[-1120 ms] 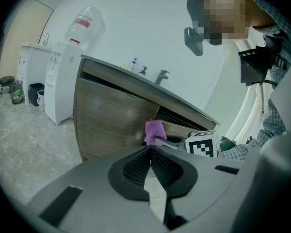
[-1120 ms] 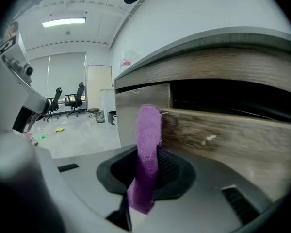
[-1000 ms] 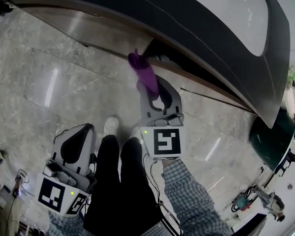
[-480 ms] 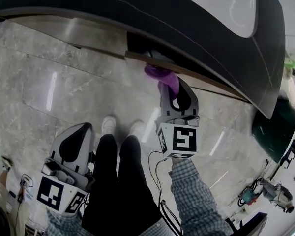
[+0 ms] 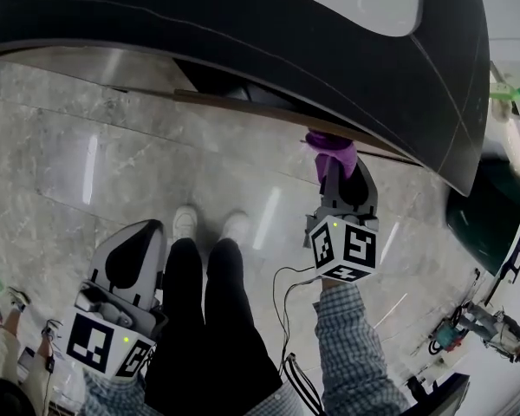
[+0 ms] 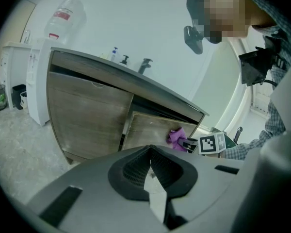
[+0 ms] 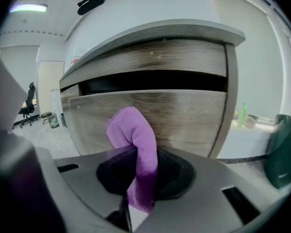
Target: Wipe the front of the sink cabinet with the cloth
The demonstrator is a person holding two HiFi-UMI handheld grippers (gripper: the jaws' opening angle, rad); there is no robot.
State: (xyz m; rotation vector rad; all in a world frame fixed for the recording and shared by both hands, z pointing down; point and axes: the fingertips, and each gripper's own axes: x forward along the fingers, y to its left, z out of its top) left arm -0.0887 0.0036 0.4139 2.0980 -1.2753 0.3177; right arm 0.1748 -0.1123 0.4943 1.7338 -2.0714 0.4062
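Observation:
A purple cloth (image 5: 331, 151) is pinched in my right gripper (image 5: 335, 166), which is shut on it. The cloth's end is at the wood-grain front of the sink cabinet (image 5: 243, 104), just under the dark countertop (image 5: 329, 42) and near the cabinet's right end. In the right gripper view the cloth (image 7: 137, 144) folds up out of my right gripper (image 7: 138, 174) before the lower drawer front (image 7: 184, 118). My left gripper (image 5: 141, 232) hangs low beside the person's leg, shut and empty. The left gripper view looks past my left gripper (image 6: 150, 168) at the cabinet (image 6: 87, 110) and the cloth (image 6: 176, 136).
A dark green bin (image 5: 478, 224) stands on the floor right of the cabinet. The person's legs and white shoes (image 5: 187, 222) are between the grippers. A white water dispenser (image 6: 36, 81) stands left of the cabinet. Cables and another person (image 5: 494, 336) are at lower right.
My right gripper has carried the cloth rightward along the cabinet front, from near its middle toward its right end. The left gripper has stayed where it was.

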